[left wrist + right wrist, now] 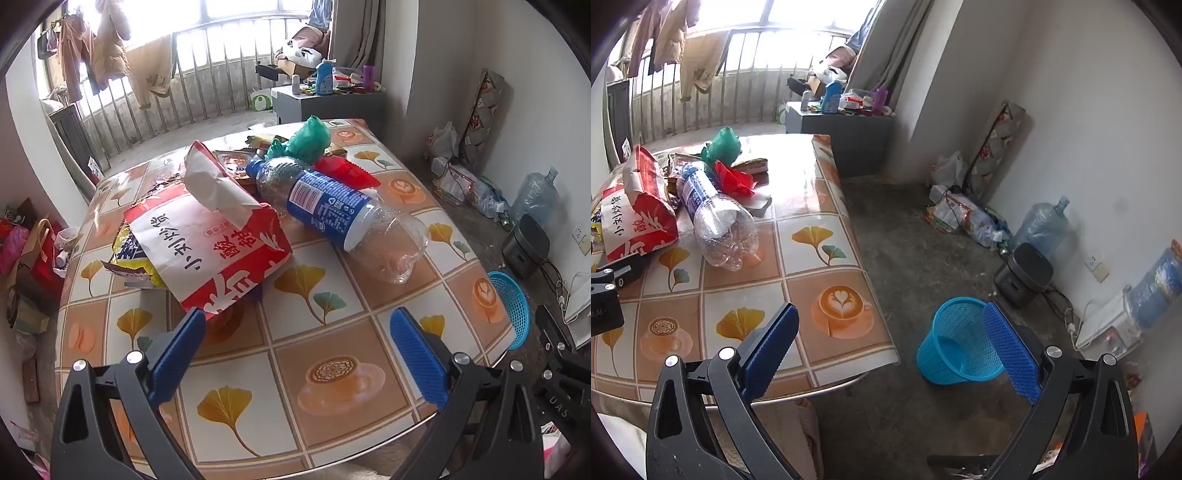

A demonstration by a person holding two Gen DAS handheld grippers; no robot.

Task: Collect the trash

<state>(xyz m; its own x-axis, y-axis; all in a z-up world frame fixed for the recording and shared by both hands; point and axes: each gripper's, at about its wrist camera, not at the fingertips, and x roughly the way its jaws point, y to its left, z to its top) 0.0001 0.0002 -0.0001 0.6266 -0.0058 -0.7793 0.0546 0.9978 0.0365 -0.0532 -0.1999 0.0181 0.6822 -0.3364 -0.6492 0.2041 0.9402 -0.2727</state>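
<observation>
Left gripper (pixel 297 334) jaws wide, nothing between them, above the table (pixel 332 398) (leaf-and-coffee-cup patterned cloth). Right gripper (pixel 891 330) also wide and empty, over the table's edge. Trash piled mid-table: red-white paper bag (pixel 221 251), clear plastic bottle (pixel 332 214) on its side, green bag (pixel 310 138). Blue basket (pixel 956 347) sits on the concrete floor just beside the table.

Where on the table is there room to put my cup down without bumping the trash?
The near part of the table is bare, from the paper bag and clear bottle down to the near edge. The right side beside the bottle is free too. The far left is crowded: green bag, red wrapper.
</observation>
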